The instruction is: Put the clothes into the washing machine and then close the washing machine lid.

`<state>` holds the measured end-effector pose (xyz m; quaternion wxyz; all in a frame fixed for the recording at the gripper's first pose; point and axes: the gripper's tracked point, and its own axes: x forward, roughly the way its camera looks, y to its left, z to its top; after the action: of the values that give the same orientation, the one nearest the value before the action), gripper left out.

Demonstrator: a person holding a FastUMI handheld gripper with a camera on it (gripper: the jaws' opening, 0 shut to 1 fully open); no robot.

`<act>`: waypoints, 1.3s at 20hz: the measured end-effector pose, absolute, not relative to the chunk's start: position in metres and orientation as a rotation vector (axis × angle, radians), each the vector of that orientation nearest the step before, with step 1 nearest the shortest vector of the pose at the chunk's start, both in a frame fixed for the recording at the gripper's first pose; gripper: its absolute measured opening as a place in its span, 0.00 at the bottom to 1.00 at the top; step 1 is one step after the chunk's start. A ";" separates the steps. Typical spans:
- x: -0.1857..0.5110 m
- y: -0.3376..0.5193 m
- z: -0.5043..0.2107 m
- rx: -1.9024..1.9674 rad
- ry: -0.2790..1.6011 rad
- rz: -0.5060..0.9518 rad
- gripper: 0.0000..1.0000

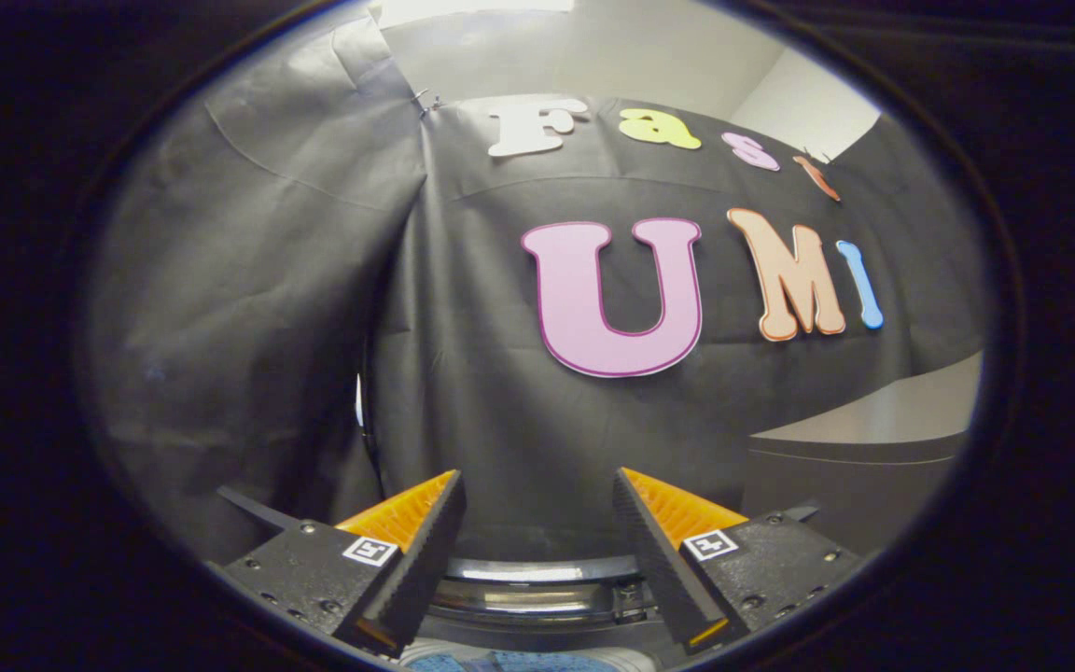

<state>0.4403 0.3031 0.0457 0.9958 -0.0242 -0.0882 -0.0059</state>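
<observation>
Gripper view looks at the black cloth wall (500,420), with a grey counter (873,439) off to the right. Down low, the washing machine (537,583) shows its shiny round rim between the fingers. Something blue (509,661), maybe clothes, sits just under the rim. The gripper (537,523) is level, fingers wide apart, holding nothing.

Washing machine rim (537,571) between gripper (537,509) fingers.
</observation>
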 end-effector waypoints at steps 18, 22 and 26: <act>0.418 0.299 0.007 -0.047 -0.032 -0.021 0.97; 0.392 0.306 -0.022 -0.038 0.088 -0.009 0.97; 0.367 0.310 -0.021 -0.057 0.120 0.017 0.97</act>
<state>0.3672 0.3096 -0.0213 0.9977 -0.0284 0.0602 0.0086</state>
